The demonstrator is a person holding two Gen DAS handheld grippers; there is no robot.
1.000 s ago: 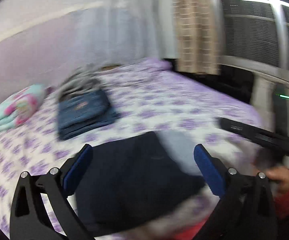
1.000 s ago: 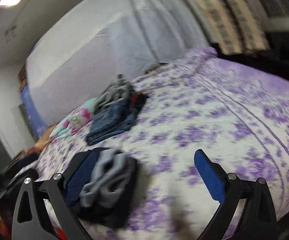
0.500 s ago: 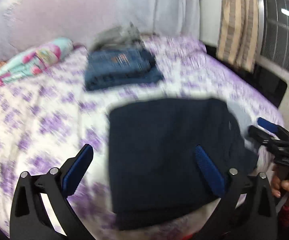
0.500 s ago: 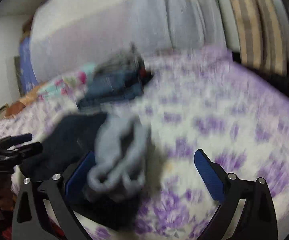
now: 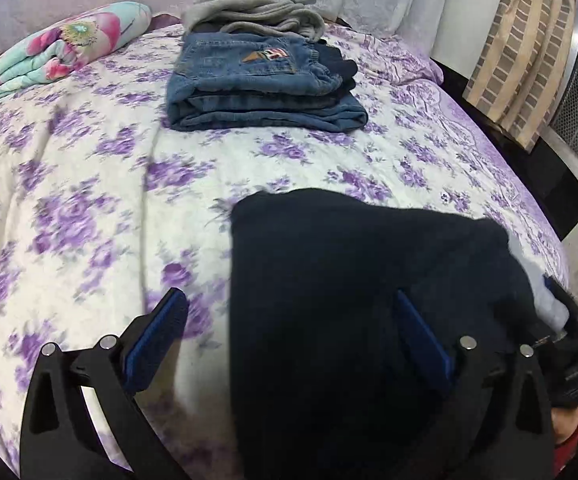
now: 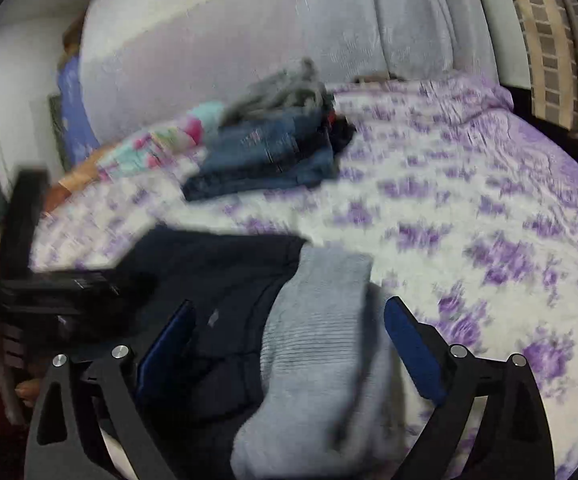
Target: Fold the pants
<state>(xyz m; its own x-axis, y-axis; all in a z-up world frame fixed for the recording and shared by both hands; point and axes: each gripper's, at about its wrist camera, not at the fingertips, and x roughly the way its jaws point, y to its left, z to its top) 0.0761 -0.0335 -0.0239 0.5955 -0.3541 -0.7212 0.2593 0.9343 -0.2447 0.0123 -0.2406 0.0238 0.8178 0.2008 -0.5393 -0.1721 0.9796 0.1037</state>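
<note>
Dark navy pants point(image 5: 349, 300) lie folded flat near the front edge of the bed, with a grey ribbed part point(image 6: 321, 340) bunched at their right end. My left gripper point(image 5: 289, 340) is open just above them, its right finger over the dark cloth and its left finger over the bedspread point(image 5: 89, 200). My right gripper point(image 6: 289, 344) is open too, and straddles the grey part without touching it. Nothing is held in either one. In the right wrist view the pants point(image 6: 209, 280) stretch away to the left.
A stack of folded blue jeans point(image 5: 261, 88) lies at the back of the bed under a rumpled grey garment point(image 5: 257, 8). A floral blanket point(image 5: 61, 52) sits at the back left. A striped curtain point(image 5: 529, 60) and dark furniture stand beyond the right edge.
Both views have swung and dropped closer to the dark pants, which now fill the space between the fingers. Both grippers have stayed open.
</note>
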